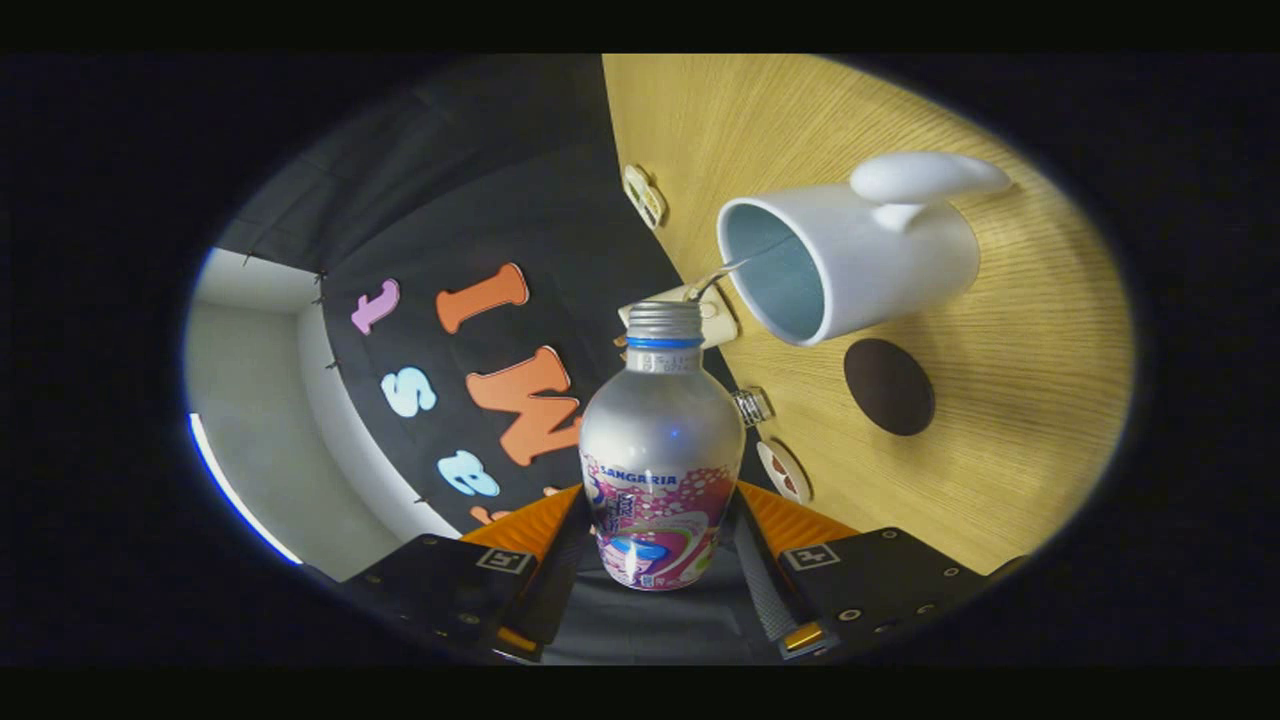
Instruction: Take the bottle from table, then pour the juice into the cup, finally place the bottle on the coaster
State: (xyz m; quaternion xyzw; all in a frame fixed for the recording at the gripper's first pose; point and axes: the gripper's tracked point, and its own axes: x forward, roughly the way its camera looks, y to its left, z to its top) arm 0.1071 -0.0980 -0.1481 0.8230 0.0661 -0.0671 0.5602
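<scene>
My gripper (660, 545) is shut on a silver bottle (660, 440) with a pink patterned label, both fingers pressing its lower sides. The whole view is rolled sideways, so the bottle is tipped over with its open threaded mouth (664, 318) pointing toward the white cup (850, 255). A thin stream runs from the mouth across to the cup's rim. The cup stands on the wooden table (1000, 400), its handle on the side away from the bottle. A dark round coaster (888, 386) lies on the table right beside the cup.
Small flat tags (645, 195) sit along the table's edge, near the bottle's neck and beyond the cup. Past the edge hangs the black cloth wall (480, 200), with a pale wall behind it.
</scene>
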